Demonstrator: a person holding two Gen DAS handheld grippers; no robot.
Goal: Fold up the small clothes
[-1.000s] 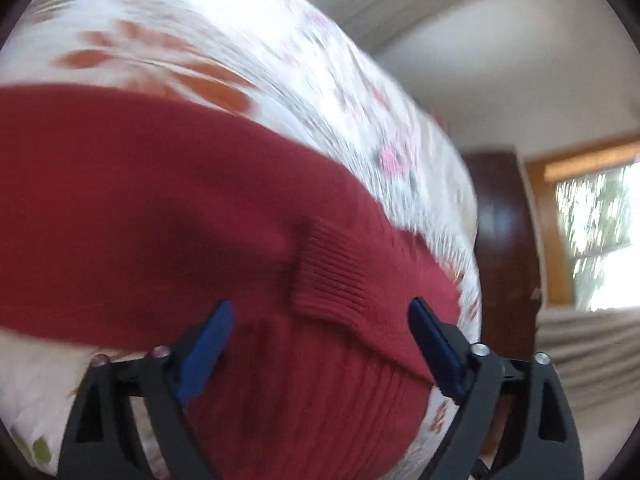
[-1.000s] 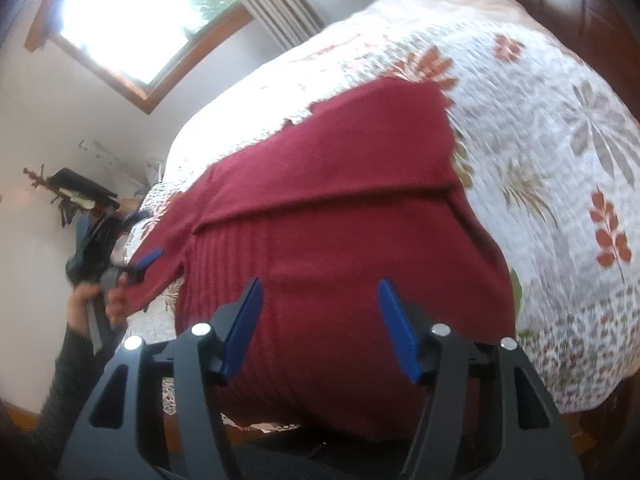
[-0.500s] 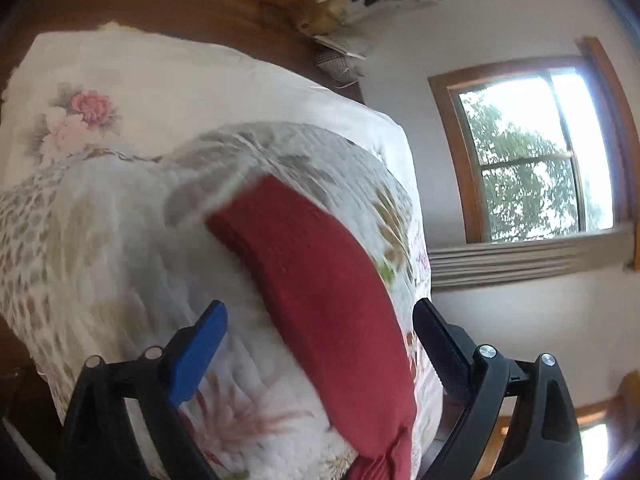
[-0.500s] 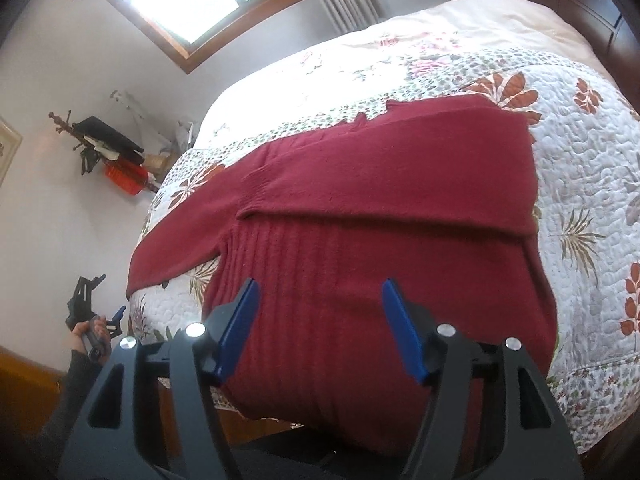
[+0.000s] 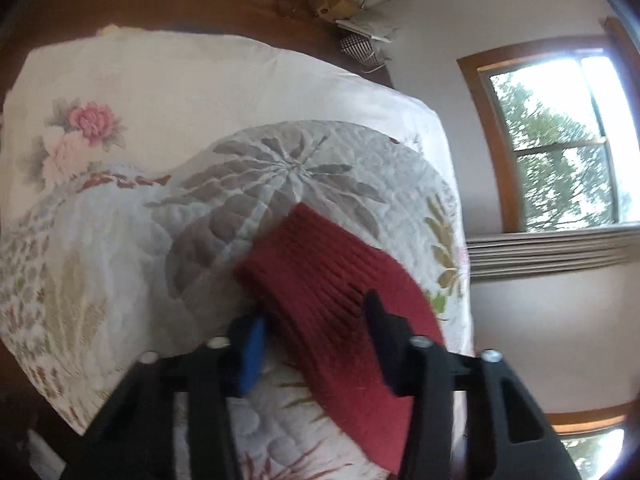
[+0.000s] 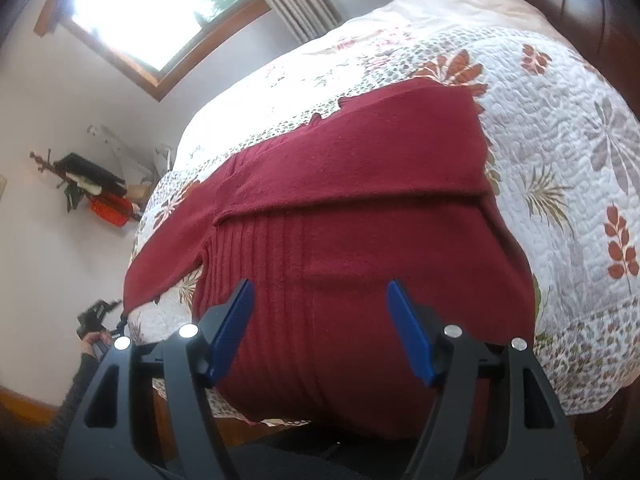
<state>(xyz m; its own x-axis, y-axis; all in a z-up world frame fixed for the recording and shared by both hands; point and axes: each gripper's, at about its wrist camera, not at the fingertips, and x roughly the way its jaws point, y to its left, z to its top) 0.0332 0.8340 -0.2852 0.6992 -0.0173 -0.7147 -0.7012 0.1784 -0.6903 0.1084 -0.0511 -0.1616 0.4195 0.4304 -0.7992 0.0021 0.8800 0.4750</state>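
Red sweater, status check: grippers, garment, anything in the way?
Left gripper jaws straddling the sleeve end, not clamped. Right gripper open above the body. Red sweater flat on quilt, one sleeve folded across. Nothing obstructing.

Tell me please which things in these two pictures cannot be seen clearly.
- Right wrist view: the red sweater has its near hem hidden behind the right gripper.
- Left wrist view: the sleeve runs under the left gripper; whether the jaws pinch it is unclear.
- Right wrist view: the left gripper is tiny and blurred at the edge.
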